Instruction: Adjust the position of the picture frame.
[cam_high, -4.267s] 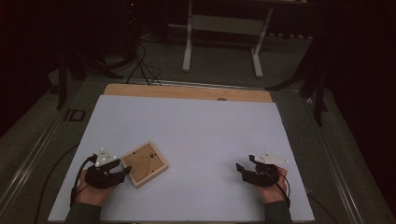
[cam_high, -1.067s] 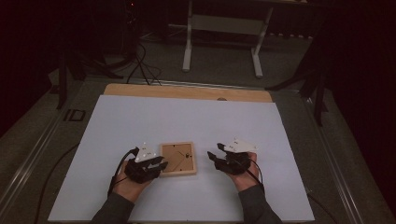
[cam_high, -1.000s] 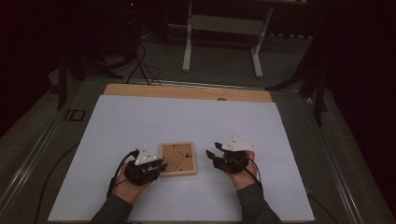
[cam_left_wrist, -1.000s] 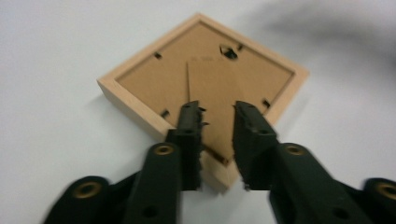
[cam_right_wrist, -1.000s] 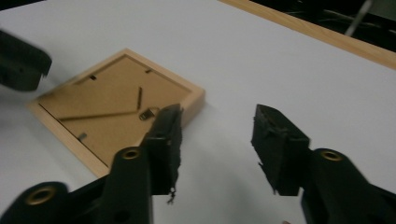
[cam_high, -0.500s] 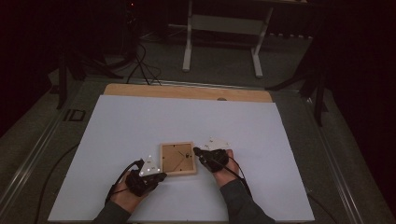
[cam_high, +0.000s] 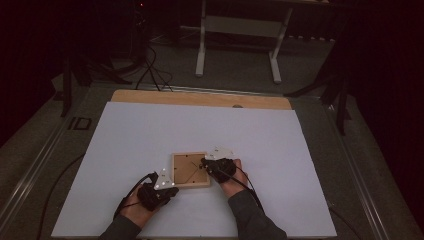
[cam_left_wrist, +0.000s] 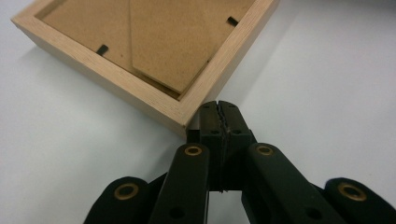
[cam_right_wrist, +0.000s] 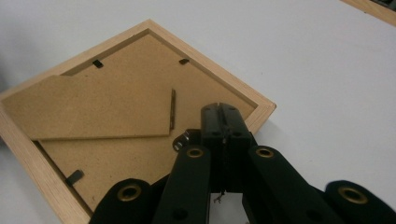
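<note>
Our right hand-held gripper (cam_right_wrist: 219, 109) rests, jaws pressed together and empty, on the back panel of the wooden frame (cam_high: 189, 170), which lies face down near the front of the counter (cam_high: 280, 150). Our left hand-held gripper (cam_left_wrist: 219, 108), likewise closed, braces one corner. We judge that a hard push could slide the frame or bend a retaining tab (cam_right_wrist: 74, 176).

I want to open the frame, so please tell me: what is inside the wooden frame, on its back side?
Inside the wooden frame lies a brown backing board with a folded stand flap and small black clips. Whatever lies under the board is covered; the right gripper hides one corner.
</note>
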